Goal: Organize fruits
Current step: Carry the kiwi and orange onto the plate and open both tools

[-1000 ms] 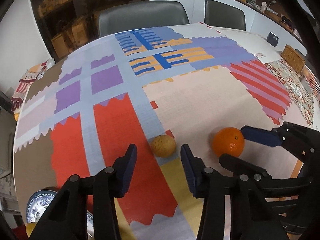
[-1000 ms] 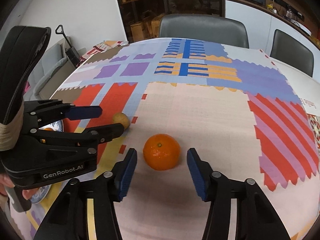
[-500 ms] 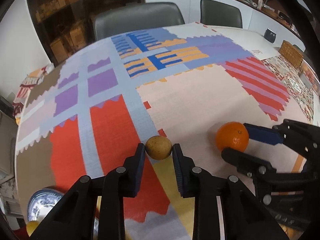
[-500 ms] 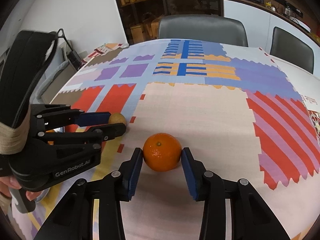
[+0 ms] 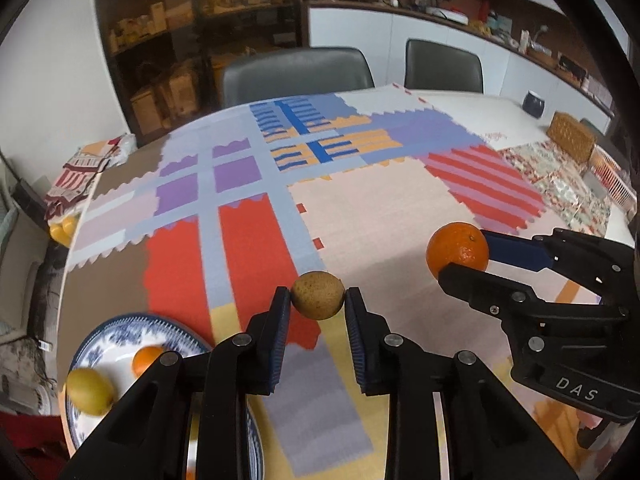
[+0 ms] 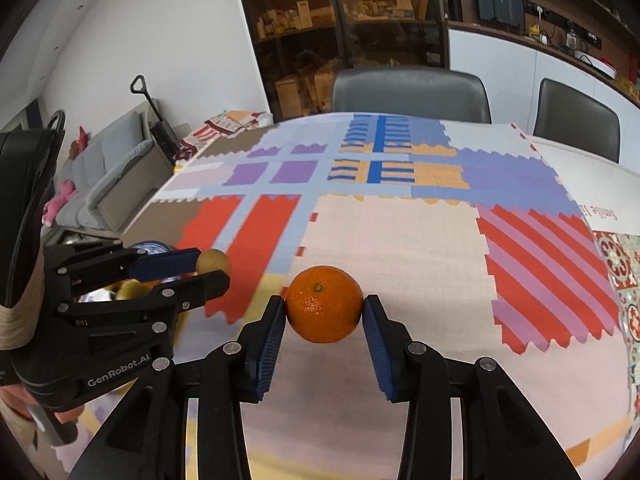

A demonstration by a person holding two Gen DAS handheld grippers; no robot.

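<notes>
My left gripper (image 5: 318, 300) is shut on a small brown speckled fruit (image 5: 318, 295) and holds it above the patchwork tablecloth; the fruit also shows in the right wrist view (image 6: 213, 261). My right gripper (image 6: 325, 310) is shut on an orange (image 6: 325, 304), lifted off the cloth; the orange also shows in the left wrist view (image 5: 458, 249). A blue-and-white plate (image 5: 116, 332) lies at the lower left under the left gripper, holding a yellow-green fruit (image 5: 90, 391) and a small orange fruit (image 5: 146, 360).
The patchwork tablecloth (image 6: 400, 248) covers the table. Two grey chairs (image 6: 412, 94) stand at the far edge. A wicker basket (image 5: 570, 142) and a dark cup (image 5: 534, 103) sit at the far right. A folded cloth (image 5: 76, 176) hangs at the left edge.
Both grippers closed on their fruits, the left on the brown fruit and the right on the orange, and lifted them off the cloth. The plate has come into fuller view.
</notes>
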